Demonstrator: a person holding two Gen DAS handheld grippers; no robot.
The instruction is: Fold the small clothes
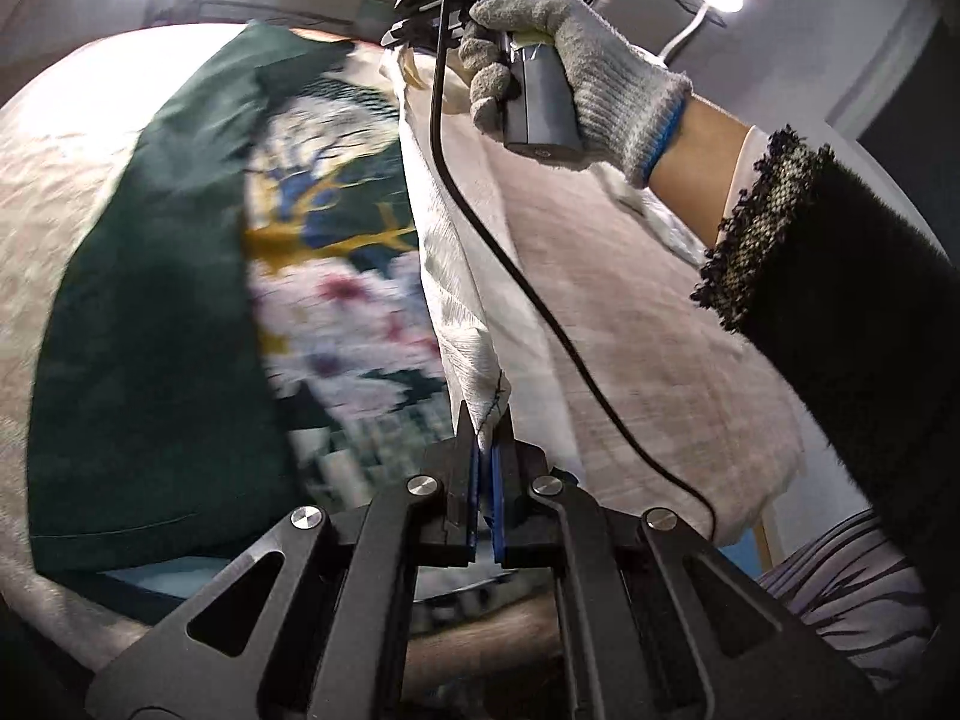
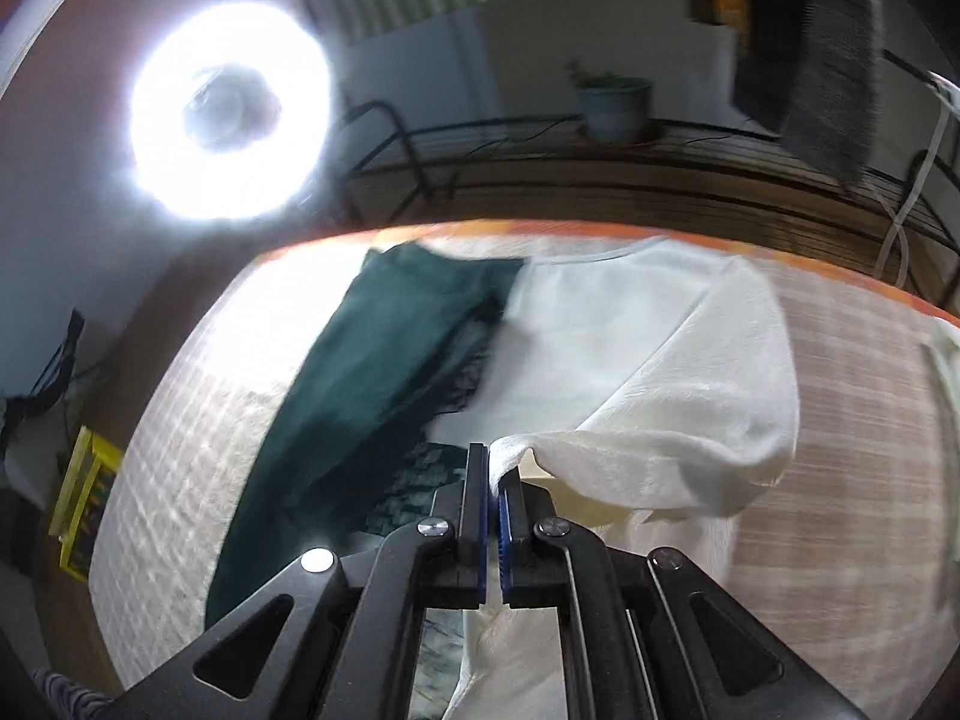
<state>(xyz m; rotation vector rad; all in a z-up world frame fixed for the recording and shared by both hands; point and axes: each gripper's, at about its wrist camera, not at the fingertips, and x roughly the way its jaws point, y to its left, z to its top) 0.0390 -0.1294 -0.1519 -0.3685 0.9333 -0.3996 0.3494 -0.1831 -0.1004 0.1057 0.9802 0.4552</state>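
**Mara:** Cream crinkled cotton, that is the small garment being folded. Where is it?

**Ivo:** Partly lifted off the pale woven tablecloth, with its far part draped over a dark green printed garment lying to the left. The left gripper has its blue-padded jaws clamped together on a stitched corner of the cream cloth. The right gripper is likewise pinched tight on a fold of its edge.

**Mara:** Why held at two points?

**Ivo:** Probably so that the edge between them stays taut and the cloth hangs as one sheet instead of bunching. In the left wrist view the cream fabric runs as a stretched band from the near jaws up toward the far gripper, held by the person's grey knitted glove.

**Mara:** So its long axis?

**Ivo:** Along that band, near to far in the left view. In the right wrist view the body spreads away to the far right, and a sleeve or shoulder flops over near the jaws.

**Mara:** And that black cable?

**Ivo:** It trails from the right tool across the cloth; it could snag as the fold is laid down.
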